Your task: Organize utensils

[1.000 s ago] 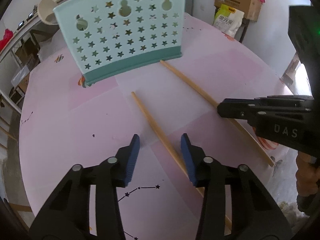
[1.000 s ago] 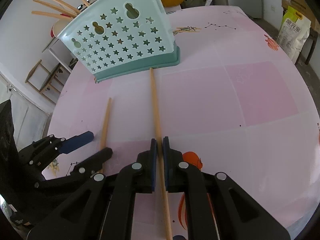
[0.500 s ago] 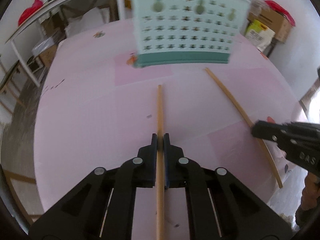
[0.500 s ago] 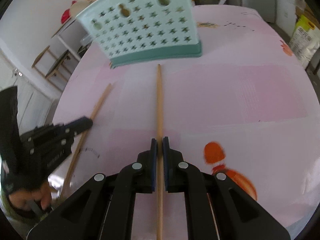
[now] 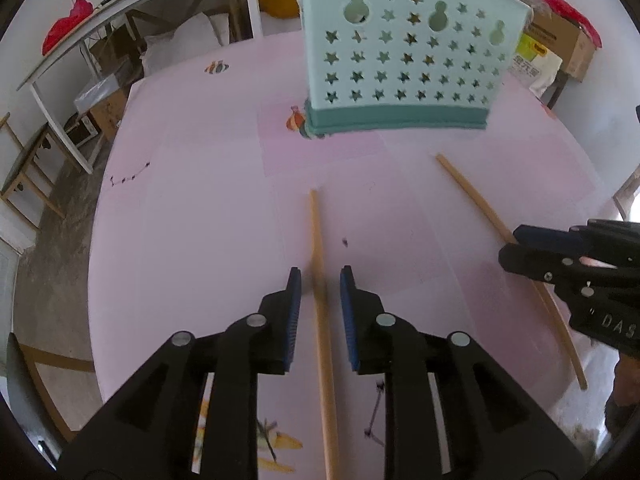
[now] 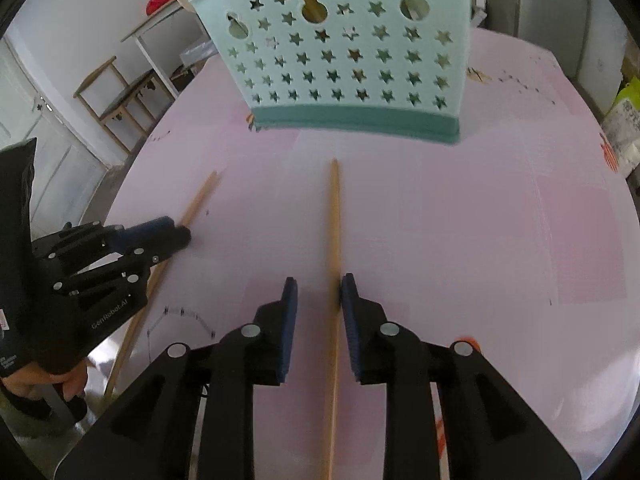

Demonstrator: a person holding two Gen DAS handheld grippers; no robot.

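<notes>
Now both claws gape, left claw point(image 5: 320, 280) and right claw point(image 6: 318, 284) each straddling a long wooden chopstick point(image 5: 320, 248) point(image 6: 334, 220) on the pink round counter point(image 5: 192, 220), bare surface reaching the mint star-holed plastic basket point(image 5: 404, 60).

Left gripper point(image 5: 320, 280) low and level, jaws parted, right gripper point(image 6: 319, 288) alongside, jaws parted too

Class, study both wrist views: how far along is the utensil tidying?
Done: nothing visibly. In hand: nothing; the left gripper and right gripper are open, each straddling a wooden chopstick on the pink table. Left: both chopsticks into the holder.
</notes>
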